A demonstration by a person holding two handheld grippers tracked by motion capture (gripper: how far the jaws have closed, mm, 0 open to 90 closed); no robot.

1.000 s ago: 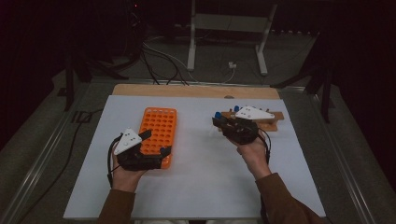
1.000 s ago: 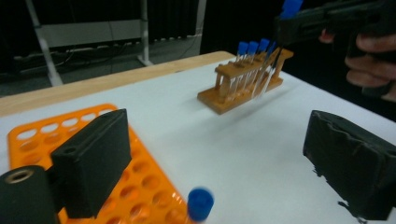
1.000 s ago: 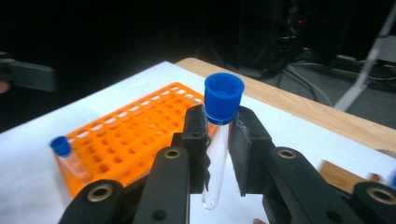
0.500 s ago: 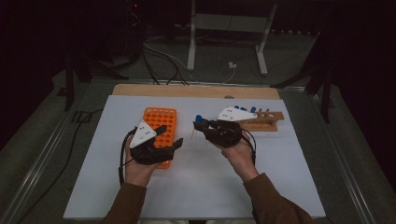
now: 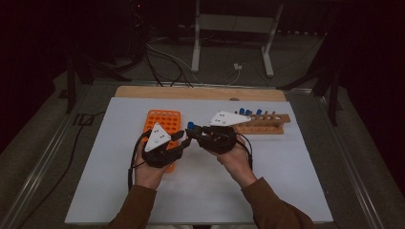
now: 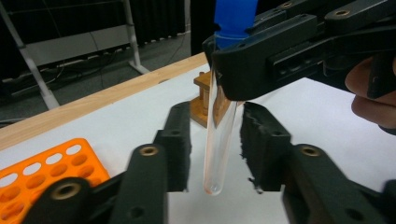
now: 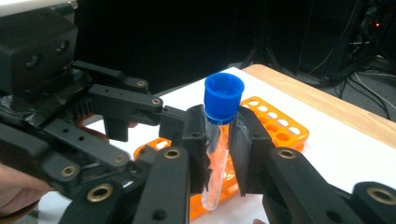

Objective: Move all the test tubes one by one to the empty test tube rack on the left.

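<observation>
Your right gripper [image 7: 219, 154] is clamped on the clear tube [image 7: 215, 158] just under its blue cap [image 7: 224, 96], holding it above the white table [image 5: 286, 191] between your two hands. The tube stands close to upright, cap up, rounded bottom hanging free.

Your left gripper [image 6: 215, 140] has just been closing, with the lower part of the tube [image 6: 219, 140] between its jaws. In the left gripper view a gap shows on each side of the glass, so its pads are not pressing yet. The coming move turns on this: the tube's long axis runs up and down across the left jaws, which close from either side below the right gripper's hold. Judged from that, the left jaws only need to close further.

The left gripper view gives you those gaps and the tube's free bottom. The right gripper view hides them but shows the cap and the right pads tight on the glass.

Farther off, the high view places the orange rack [image 5: 162, 119] under and beyond your left hand [image 5: 148, 174], and the wooden rack [image 5: 262, 125] with more blue-capped tubes beyond your right gripper [image 5: 191, 132].
</observation>
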